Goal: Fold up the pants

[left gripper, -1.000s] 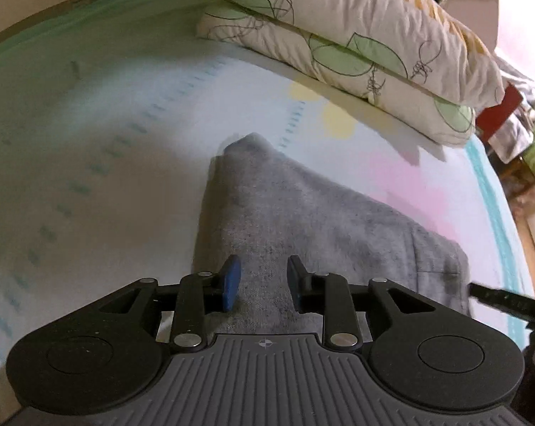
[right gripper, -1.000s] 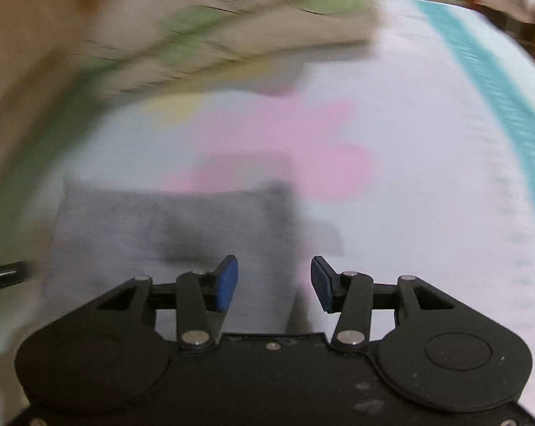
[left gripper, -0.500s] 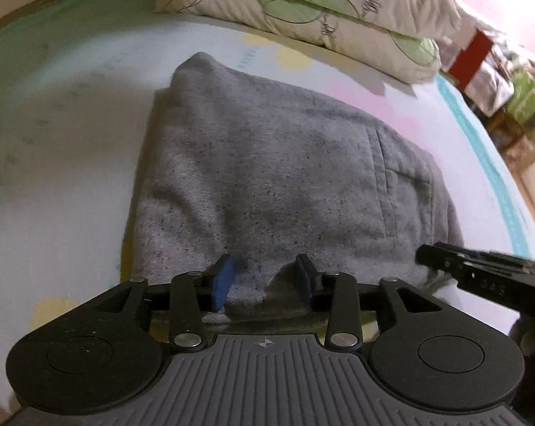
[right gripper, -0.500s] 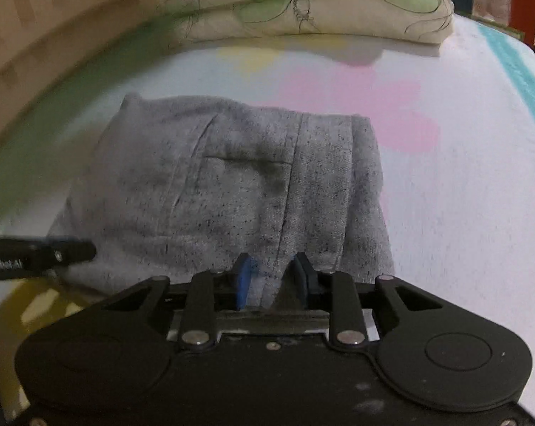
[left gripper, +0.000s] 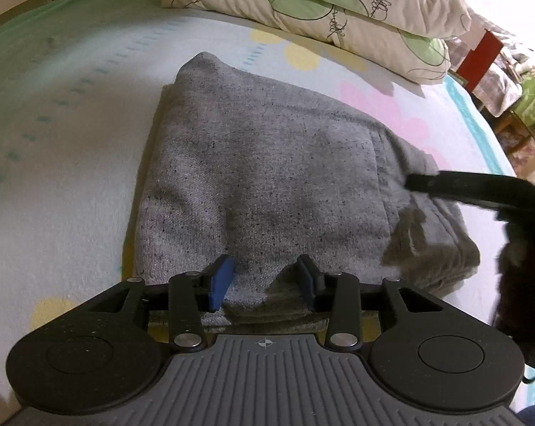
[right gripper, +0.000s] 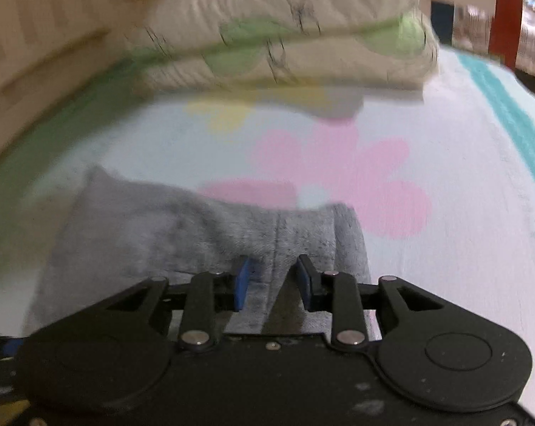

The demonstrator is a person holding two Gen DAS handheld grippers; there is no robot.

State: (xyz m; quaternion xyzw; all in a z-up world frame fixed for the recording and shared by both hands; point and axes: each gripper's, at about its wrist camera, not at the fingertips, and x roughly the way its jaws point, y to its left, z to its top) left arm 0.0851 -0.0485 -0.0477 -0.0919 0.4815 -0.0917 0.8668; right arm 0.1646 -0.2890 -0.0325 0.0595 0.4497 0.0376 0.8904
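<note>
So the gray pants (left gripper: 267, 177) are lying folded up into a chunky rectangle on the bed (left gripper: 61, 163), stretching straight out ahead of both grippers. The left gripper (left gripper: 265, 277) is sitting right at the near edge of the bundle, jaws having just been opening, with the fabric edge lying between the blue pads but nothing pinching it, so it's looking released to me. The right gripper (right gripper: 272, 280) is hanging over the near right corner of the pants, and its jaws have also just been opening; cloth is showing in the gap, but the pads aren't pressing on it. That view is pretty blurry, though. Farther ahead of both grippers, two leaf-print pillows (left gripper: 338, 10) are stacked at the head of the bed, past the pink flower (right gripper: 342, 184) printed on the sheet.
</note>
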